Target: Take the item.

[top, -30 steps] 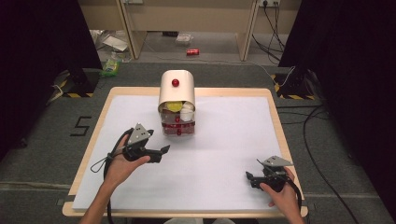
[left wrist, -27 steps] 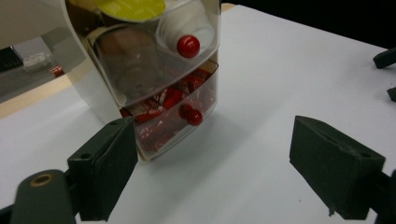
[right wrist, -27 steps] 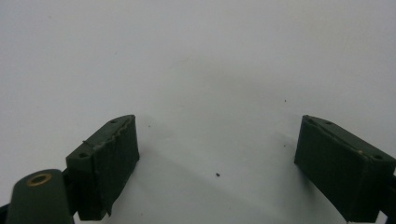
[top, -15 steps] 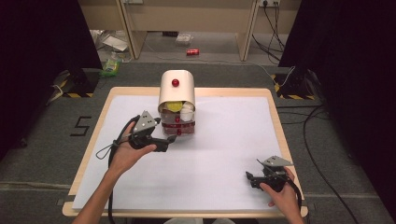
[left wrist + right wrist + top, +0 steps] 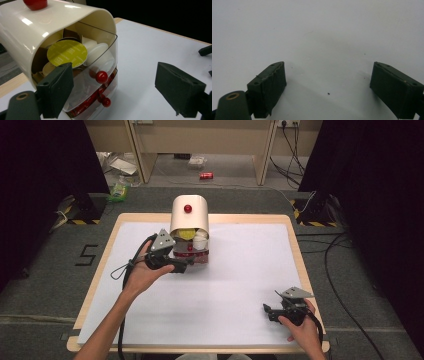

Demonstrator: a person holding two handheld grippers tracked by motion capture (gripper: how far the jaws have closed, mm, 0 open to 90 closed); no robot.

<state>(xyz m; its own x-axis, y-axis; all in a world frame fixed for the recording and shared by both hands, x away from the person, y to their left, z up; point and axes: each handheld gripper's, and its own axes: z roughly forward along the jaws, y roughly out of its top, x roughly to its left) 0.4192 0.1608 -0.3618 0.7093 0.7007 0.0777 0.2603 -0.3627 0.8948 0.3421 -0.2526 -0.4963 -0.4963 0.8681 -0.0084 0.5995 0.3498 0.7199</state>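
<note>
Left tongs closing in on the capsule box, right tongs idle

The left tongs are released, jaws spread wide, just in front of the cream box at the far middle of the table; its clear drawers with red knobs hold coffee capsules, one with a yellow lid. The risk, as a judgement: the jaws sit off to one side of the small knob, so a pinch could miss it or nudge the light box backward. The right tongs rest released near the front right corner. Compared with a second ago, the left tongs have moved forward to the drawers; the right has not moved.
</note>
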